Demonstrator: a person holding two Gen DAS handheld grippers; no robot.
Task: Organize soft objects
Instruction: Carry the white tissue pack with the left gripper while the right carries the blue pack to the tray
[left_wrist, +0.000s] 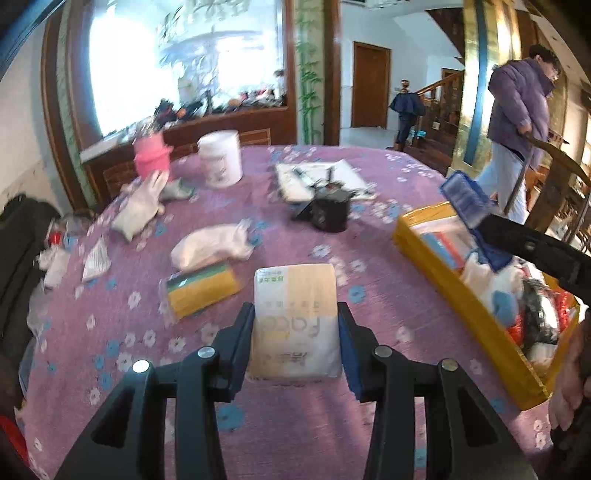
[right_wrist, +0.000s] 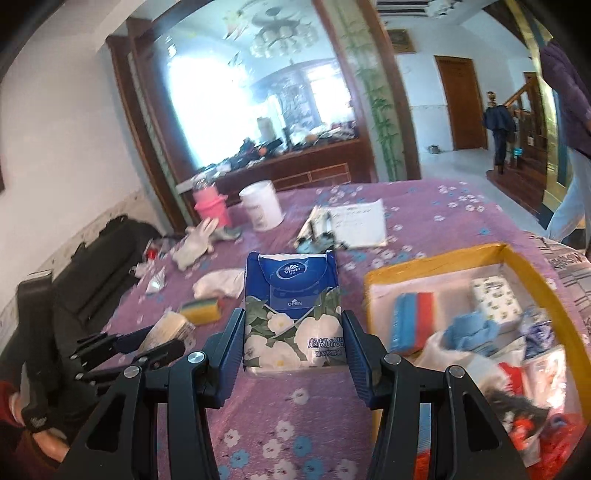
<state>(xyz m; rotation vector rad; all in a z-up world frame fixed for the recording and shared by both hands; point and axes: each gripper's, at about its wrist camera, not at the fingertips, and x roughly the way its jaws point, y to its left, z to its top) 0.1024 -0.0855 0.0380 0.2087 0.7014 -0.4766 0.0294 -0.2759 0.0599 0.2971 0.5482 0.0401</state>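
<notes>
left wrist view shows the left hand-held gripper (left_wrist: 295, 345) clamped on a cream and pale-yellow plastic-wrapped tissue pack (left_wrist: 295, 325), its pads pressing the pack's two long sides. the pack sits at six o'clock in that view, apparently raised above the purple flowered cloth of the counter (left_wrist: 369, 177), though blur makes the gap hard to judge. right wrist view shows the right hand-held gripper (right_wrist: 295, 341) closed on a blue floral-printed plastic tissue pack (right_wrist: 291, 306), also at six o'clock, squeezed at its lower sides.

both packs look light and squashy, and the film wrap is probably slick. a grip across the narrow width near the middle, as now, should hold; too hard a squeeze would only dent them.

at three to four o'clock in both views stands a yellow-taped cardboard box (right_wrist: 436, 264), open at the top. inside i can make out a red and blue sponge block (right_wrist: 413, 317), a small white patterned tissue pack (right_wrist: 495, 297), a crumpled light-blue cloth (right_wrist: 467, 328) and some red and white wrapped things, too blurred to name.

left on the counter, around ten to eleven o'clock in the left view: a yellow and green scouring sponge in clear wrap (left_wrist: 201, 290), a white sock-like cloth bundle (left_wrist: 212, 247), white gloves (left_wrist: 142, 206), a white plastic tub (left_wrist: 221, 158) and a pink cup (left_wrist: 152, 157).
</notes>
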